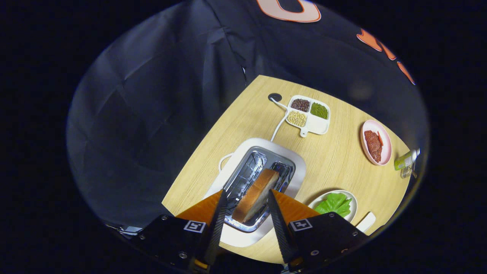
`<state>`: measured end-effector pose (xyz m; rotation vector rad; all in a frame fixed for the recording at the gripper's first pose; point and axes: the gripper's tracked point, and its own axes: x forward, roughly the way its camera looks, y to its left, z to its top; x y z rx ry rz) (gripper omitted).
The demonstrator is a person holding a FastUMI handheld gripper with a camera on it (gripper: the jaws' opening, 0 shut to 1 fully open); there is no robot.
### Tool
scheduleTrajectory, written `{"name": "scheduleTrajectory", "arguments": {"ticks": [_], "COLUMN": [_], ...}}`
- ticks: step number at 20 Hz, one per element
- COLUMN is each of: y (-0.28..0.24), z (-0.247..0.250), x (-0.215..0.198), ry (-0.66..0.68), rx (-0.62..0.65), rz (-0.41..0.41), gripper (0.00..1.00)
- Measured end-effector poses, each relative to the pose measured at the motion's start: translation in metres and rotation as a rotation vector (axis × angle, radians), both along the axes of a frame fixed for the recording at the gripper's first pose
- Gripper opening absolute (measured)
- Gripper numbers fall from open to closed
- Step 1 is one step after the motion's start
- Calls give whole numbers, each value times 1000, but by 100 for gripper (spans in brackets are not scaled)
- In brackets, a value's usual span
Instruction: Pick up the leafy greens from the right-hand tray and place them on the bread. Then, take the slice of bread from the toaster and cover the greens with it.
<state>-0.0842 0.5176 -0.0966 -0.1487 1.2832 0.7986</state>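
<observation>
The gripper (245, 213) is hung right over the white two-slot toaster with the shiny metal top (262, 171), fingers spread with the golden-crusted slice of bread (255, 196) sitting in the gap between them. Whether the pads are touching the crust can't be told, so it's not called a pinch. The slice is stood on edge in the slot, which is why it's being approached from above, one finger down each flat side.

Just to the right of the toaster, the green leafy lettuce (335, 204) is laid on a small white round plate (353, 208) (whether there's bread under it can't be made out). Beyond the toaster, a white divided tray of beans (309, 115) is parked, and further right a pink plate with a slab of red meat (376, 142), all on the light wooden tabletop (335, 160). The bread-lifting step looks to be underway.
</observation>
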Motion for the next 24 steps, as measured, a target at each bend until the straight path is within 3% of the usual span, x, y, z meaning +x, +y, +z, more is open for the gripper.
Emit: {"name": "scheduleTrajectory", "arguments": {"ticks": [7,10,24], "y": [-7,-14,-33], "z": [-8,-12,65], "x": [23,25,42], "ry": [-56,-82,-157], "rx": [-25,-4,253], "rz": [-55,-56,-100], "gripper": [41,18,14]}}
